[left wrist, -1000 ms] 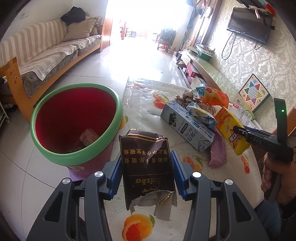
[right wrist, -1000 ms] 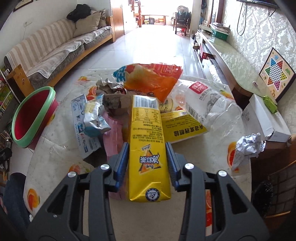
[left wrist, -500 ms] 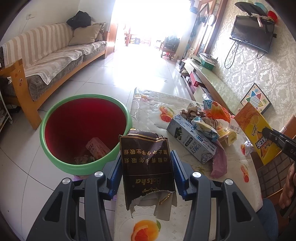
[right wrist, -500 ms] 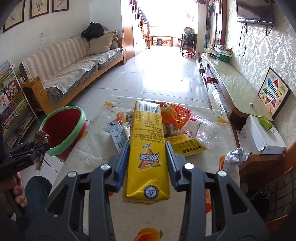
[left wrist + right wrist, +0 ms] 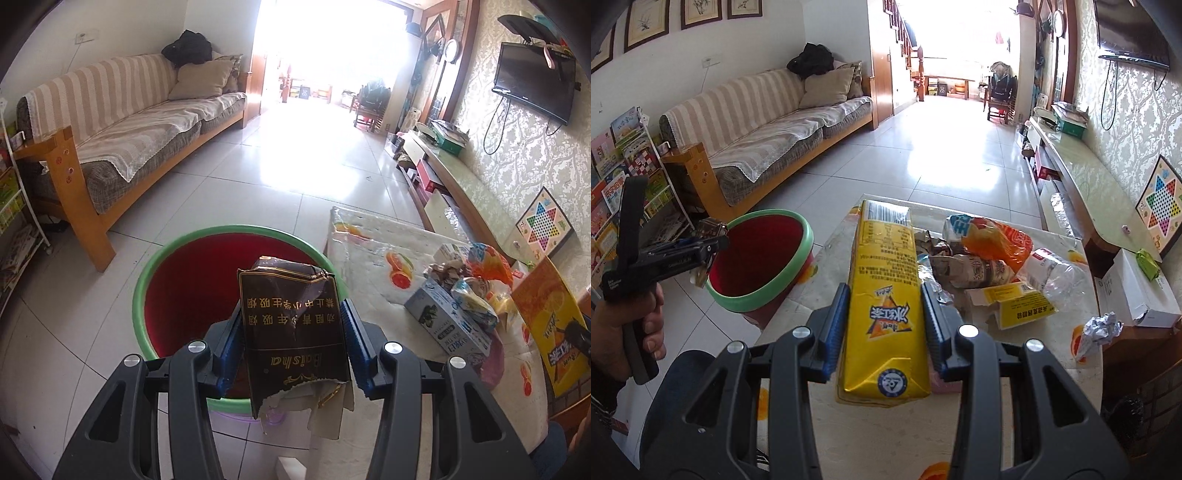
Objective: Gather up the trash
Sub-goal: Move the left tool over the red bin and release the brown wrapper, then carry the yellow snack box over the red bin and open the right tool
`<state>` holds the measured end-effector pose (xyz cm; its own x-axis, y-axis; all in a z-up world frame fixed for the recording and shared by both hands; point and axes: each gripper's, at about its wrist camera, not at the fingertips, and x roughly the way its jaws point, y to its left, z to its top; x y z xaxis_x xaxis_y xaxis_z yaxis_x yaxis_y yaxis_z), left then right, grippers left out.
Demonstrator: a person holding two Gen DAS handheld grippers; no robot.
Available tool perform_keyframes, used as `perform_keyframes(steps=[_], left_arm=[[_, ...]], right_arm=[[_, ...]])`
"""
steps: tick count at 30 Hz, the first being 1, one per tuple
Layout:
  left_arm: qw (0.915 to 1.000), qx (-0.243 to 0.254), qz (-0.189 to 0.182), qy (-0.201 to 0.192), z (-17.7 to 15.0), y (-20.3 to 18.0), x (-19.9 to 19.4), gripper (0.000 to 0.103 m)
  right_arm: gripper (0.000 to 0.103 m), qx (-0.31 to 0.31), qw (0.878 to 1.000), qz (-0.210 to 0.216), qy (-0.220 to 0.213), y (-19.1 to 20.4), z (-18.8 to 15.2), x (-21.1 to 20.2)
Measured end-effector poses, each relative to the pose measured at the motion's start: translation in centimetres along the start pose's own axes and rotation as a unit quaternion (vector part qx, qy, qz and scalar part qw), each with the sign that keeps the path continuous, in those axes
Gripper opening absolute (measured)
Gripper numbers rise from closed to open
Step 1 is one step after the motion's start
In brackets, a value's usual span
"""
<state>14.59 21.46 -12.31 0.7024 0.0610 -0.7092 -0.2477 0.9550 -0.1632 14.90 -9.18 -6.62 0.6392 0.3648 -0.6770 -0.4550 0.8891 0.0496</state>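
My left gripper (image 5: 291,332) is shut on a torn dark brown cigarette pack (image 5: 291,332), held over the near rim of the red bin with a green rim (image 5: 140,291) standing on the floor beside the table. My right gripper (image 5: 884,314) is shut on a long yellow drink carton (image 5: 886,295), held up above the table's near left part. From the right wrist view the left gripper (image 5: 709,240) shows at the left, a hand on its handle, with the brown pack (image 5: 709,227) next to the bin (image 5: 798,266). The yellow carton (image 5: 546,325) also appears at the right edge of the left wrist view.
A trash pile lies on the fruit-print table (image 5: 1052,373): orange snack bag (image 5: 993,236), clear plastic bottle (image 5: 1056,269), small yellow box (image 5: 1015,306), blue-white box (image 5: 443,321), foil ball (image 5: 1100,328). A white box (image 5: 1137,291) sits at right. Sofa (image 5: 140,122) and bookshelf (image 5: 617,166) stand at left.
The left gripper carried the brown pack left, from over the table edge to over the bin. The right gripper lifted the yellow carton off the pile and swung it left.
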Motion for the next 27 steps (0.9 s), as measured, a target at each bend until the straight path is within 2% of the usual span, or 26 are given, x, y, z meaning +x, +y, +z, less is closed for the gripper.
perform_keyframes(steps=[6,9,10,12,17,20,27], left_arm=[[0.9996,-0.011,0.023,0.013,2.2,3.5,2.5,0.048],[0.9992,-0.013,0.030,0.025,2.5,4.7,3.7,0.058],[0.9991,-0.013,0.031,0.027,2.5,5.0,4.0,0.068],[0.9991,-0.013,0.030,0.028,2.7,5.4,4.3,0.077],[0.9992,-0.018,0.027,0.021,2.6,6.2,3.9,0.078],[0.9993,-0.022,0.026,0.013,2.4,6.7,3.2,0.087],[0.9993,-0.010,0.035,-0.001,1.7,7.4,1.1,0.094]], right_arm=[[0.038,-0.010,1.000,0.005,0.008,1.4,-0.2,0.5],[0.038,-0.016,1.000,0.007,0.013,2.0,-0.2,1.0],[0.038,-0.019,1.000,0.008,0.015,2.3,-0.3,1.1],[0.038,-0.023,0.999,0.012,0.019,2.8,-0.3,1.5],[0.038,-0.037,0.999,0.023,0.026,4.8,0.0,2.7],[0.038,-0.046,0.998,0.034,0.027,6.2,0.4,3.6],[0.038,-0.073,0.995,0.062,0.023,10.1,2.1,6.2]])
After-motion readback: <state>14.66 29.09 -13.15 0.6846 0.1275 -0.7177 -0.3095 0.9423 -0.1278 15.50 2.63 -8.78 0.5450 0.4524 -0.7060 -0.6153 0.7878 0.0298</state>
